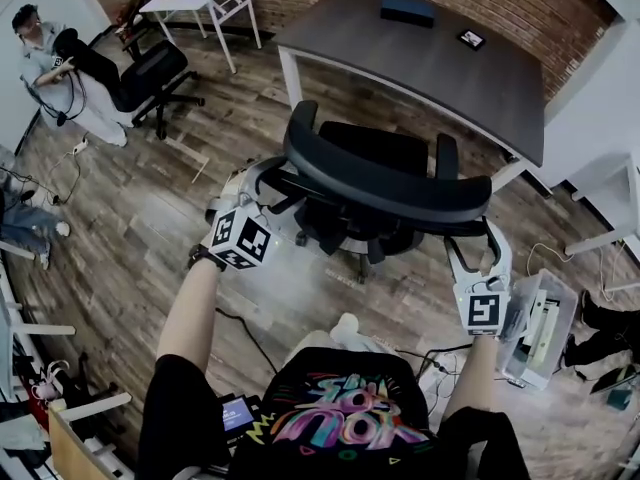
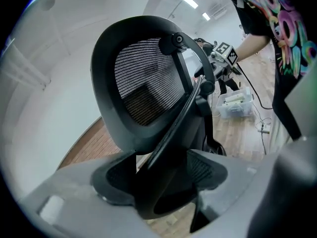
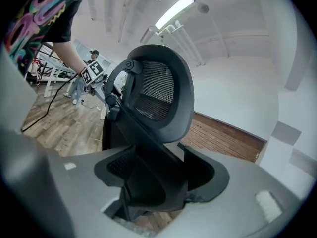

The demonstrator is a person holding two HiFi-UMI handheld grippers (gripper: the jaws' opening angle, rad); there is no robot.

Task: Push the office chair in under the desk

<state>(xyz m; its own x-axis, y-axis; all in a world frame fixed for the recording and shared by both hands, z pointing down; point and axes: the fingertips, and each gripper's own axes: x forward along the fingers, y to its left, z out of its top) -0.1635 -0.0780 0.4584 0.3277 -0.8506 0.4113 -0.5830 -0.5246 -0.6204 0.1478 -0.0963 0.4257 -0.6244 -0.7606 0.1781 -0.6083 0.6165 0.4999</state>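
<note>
The left gripper (image 1: 268,180) and the right gripper (image 1: 478,243) each clamp one side edge of the office chair (image 1: 385,183) backrest. The chair stands mid-frame, just below the desk (image 1: 420,53) at upper centre.

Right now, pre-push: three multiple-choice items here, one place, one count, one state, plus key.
1. Where is the office chair relative to the desk? A tucked under; B on top; C in front, short of its edge.
2. Things on the desk top? A two; B none; C five.
3. The left gripper and right gripper are: A both open; B both shut on the office chair; C only left shut.
Key: C, seat clears the desk edge; A, dark box plus small flat item; B, each gripper view shows chair frame clamped.
</note>
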